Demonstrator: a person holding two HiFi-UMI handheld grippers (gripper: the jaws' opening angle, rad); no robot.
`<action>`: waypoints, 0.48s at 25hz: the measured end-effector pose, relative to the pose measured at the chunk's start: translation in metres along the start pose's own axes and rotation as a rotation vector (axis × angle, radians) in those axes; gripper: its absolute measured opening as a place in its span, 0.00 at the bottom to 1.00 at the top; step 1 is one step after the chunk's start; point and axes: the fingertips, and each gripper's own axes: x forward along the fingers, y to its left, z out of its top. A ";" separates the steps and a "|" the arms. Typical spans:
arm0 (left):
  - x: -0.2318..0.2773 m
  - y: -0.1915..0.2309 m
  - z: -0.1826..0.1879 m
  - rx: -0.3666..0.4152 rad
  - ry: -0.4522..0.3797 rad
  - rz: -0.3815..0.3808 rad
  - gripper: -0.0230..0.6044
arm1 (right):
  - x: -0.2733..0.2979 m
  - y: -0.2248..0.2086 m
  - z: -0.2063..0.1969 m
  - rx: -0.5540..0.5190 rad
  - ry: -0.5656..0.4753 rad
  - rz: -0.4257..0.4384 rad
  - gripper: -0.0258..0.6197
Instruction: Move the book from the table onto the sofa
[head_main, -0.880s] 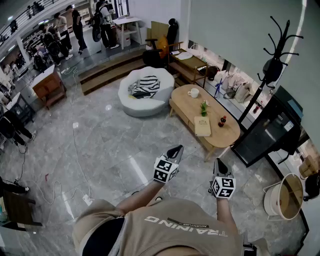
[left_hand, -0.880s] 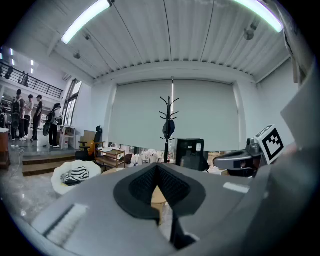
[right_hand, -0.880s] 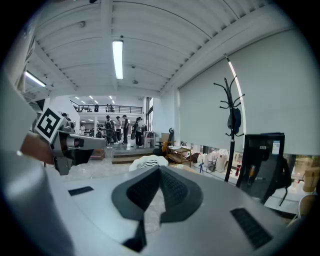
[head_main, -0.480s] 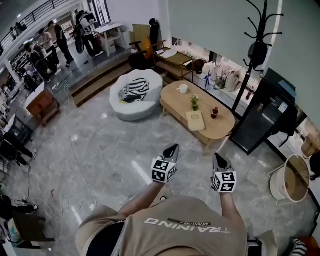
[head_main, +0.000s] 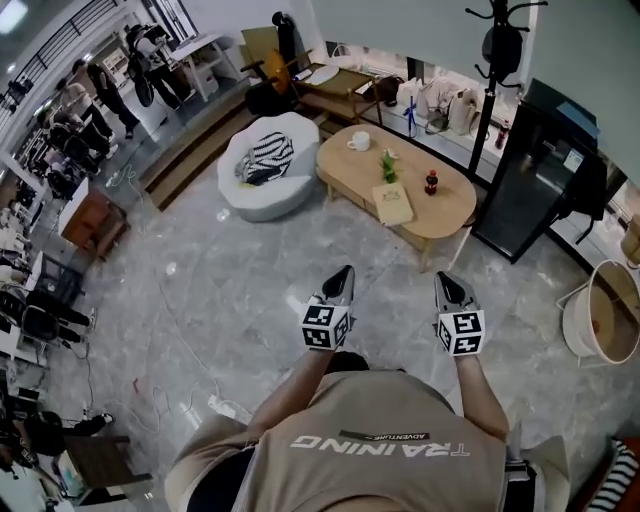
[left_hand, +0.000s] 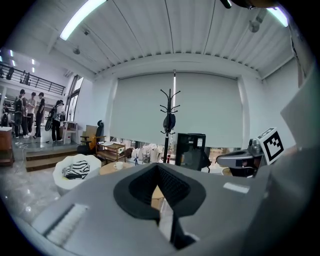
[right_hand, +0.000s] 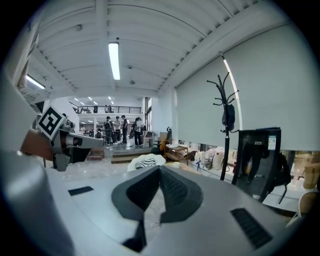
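Observation:
A tan book (head_main: 393, 203) lies flat on the oval wooden table (head_main: 445, 215), between a small plant and a dark bottle. The white sofa (head_main: 262, 190) stands left of the table with a striped cloth (head_main: 262, 158) on its seat. My left gripper (head_main: 343, 272) and right gripper (head_main: 447, 280) are held side by side over the marble floor, well short of the table, both shut and empty. In the left gripper view the shut jaws (left_hand: 159, 167) point at the table, with the sofa (left_hand: 75, 172) to the left. In the right gripper view the shut jaws (right_hand: 160, 170) point toward the sofa (right_hand: 145, 161).
A white cup (head_main: 360, 142), a plant (head_main: 388, 163) and a bottle (head_main: 431, 182) share the table. A black cabinet (head_main: 535, 170) and coat stand (head_main: 490, 60) flank its right end. A round basket (head_main: 600, 325) sits far right. Cables (head_main: 190, 390) trail over the floor at left.
The table, sofa and book have come nearer and slid left in the head view as the person stepped forward. Both grippers keep their pose, still shut.

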 end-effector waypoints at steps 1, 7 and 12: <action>0.000 0.003 -0.004 -0.001 0.006 0.008 0.02 | 0.004 0.000 -0.003 0.001 0.006 0.007 0.05; 0.018 0.029 -0.022 -0.036 0.032 0.040 0.02 | 0.027 0.001 -0.019 0.023 0.032 0.038 0.05; 0.057 0.050 -0.021 -0.068 0.014 0.005 0.02 | 0.062 -0.006 -0.010 -0.008 0.053 0.058 0.05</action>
